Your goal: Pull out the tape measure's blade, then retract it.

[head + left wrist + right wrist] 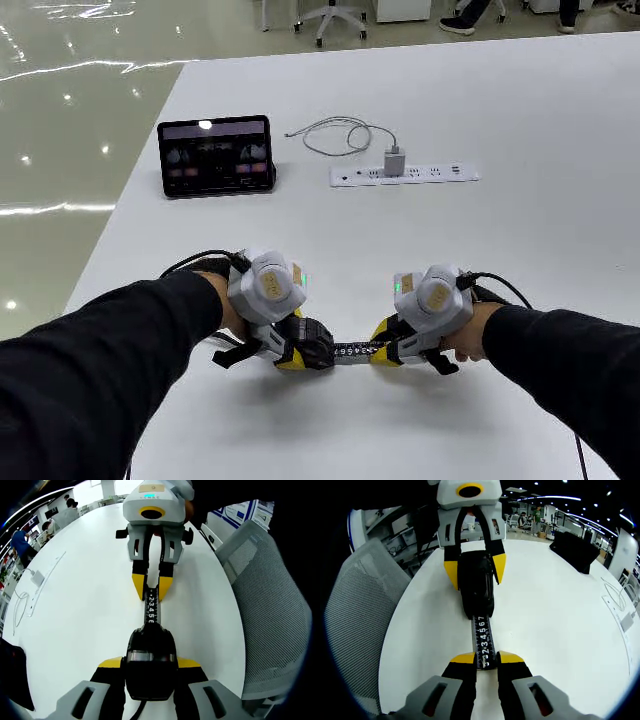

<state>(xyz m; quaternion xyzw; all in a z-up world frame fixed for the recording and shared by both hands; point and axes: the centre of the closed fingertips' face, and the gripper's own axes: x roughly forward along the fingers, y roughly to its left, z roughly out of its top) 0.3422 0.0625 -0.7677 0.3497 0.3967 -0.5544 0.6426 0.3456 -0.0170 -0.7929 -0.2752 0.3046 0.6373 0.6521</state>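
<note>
Little of the blade (481, 632) was out, at lower centre of the head view. The left hand-held gripper (150, 664) clenched the tape measure (476, 587) just over the counter (480, 250), and the right hand-held gripper (486, 659) pinched the blade's tip. More pulling and the whole retraction looked left to do.

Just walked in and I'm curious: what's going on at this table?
A person is working a tape measure with two handheld grippers over a white table. The left gripper has its jaws clamped on the tape measure, while the right gripper pinches the end of the blade. A short stretch of blade, with its first few numbers showing, spans between them just above the table.
</note>
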